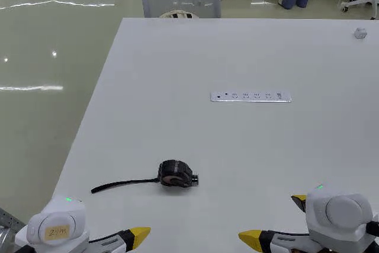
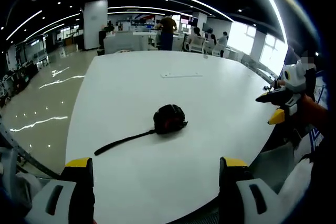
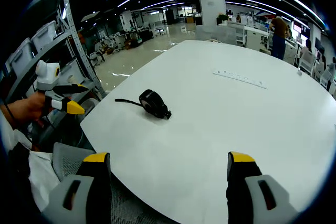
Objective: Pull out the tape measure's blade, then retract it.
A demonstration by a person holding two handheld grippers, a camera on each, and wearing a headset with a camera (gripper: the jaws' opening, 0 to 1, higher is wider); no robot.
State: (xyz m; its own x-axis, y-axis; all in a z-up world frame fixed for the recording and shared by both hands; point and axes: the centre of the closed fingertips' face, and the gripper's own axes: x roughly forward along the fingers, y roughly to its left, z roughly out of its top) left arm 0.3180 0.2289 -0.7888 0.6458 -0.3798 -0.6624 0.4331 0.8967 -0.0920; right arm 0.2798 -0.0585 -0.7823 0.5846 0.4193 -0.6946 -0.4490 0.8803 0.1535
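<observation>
— White desk [image 1: 249,146], open office behind. Near its front edge lies the tape measure [image 1: 176,174], its strap [image 1: 121,184] trailing toward the left edge.
— And the left tongs [image 2: 156,163] and right tongs [image 3: 169,157]?
— Both gape wide, empty. The case looks hard and probably slick: pinch its flat sides, then the blade hook [image 1: 195,178].

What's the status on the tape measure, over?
Left hand-held gripper open, right hand-held gripper open, both empty. Tape measure on table, wound in, strap trailing. Nothing in the way.
</observation>
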